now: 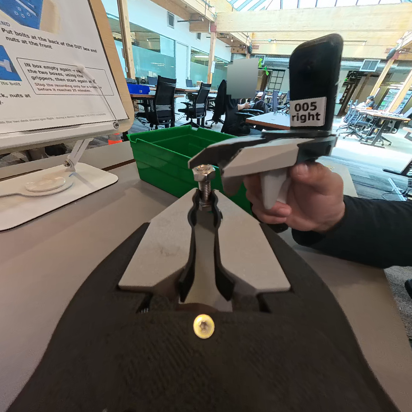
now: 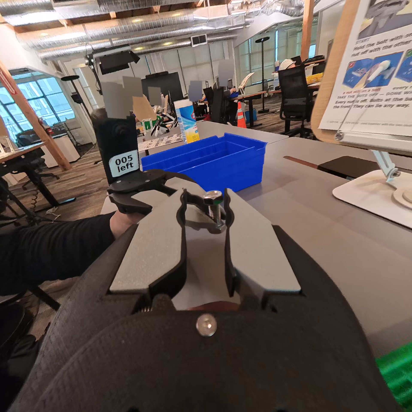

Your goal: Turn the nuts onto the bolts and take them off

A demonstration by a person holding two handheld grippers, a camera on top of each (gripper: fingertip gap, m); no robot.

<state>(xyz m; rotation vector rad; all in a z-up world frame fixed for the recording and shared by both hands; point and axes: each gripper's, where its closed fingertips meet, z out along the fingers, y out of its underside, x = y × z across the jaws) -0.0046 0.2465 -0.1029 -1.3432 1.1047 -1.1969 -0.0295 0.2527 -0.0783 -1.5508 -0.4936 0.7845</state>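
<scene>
Item, far left in the left wrist view: a stand [image 1: 55, 180] bearing a printed sheet [image 1: 55, 66], on a grey table [image 1: 66, 234]; next, a green bin [image 1: 165, 160] behind the fingers. Centre: we see the left gripper [image 1: 205, 200] closed on a bolt [image 1: 204, 189], which stands upright with its hex end up; a nut [image 1: 204, 207] sits low on the thread, between the tips. Right: the right gripper [image 1: 206, 163], held by a hand [image 1: 298, 200], lies level with its tips at the bolt's top. In the right wrist view, the right gripper [image 2: 204, 200] stands parted, its right-hand finger beside the bolt [image 2: 214, 208] and the other clear; beyond, a blue bin [image 2: 207, 165].
</scene>
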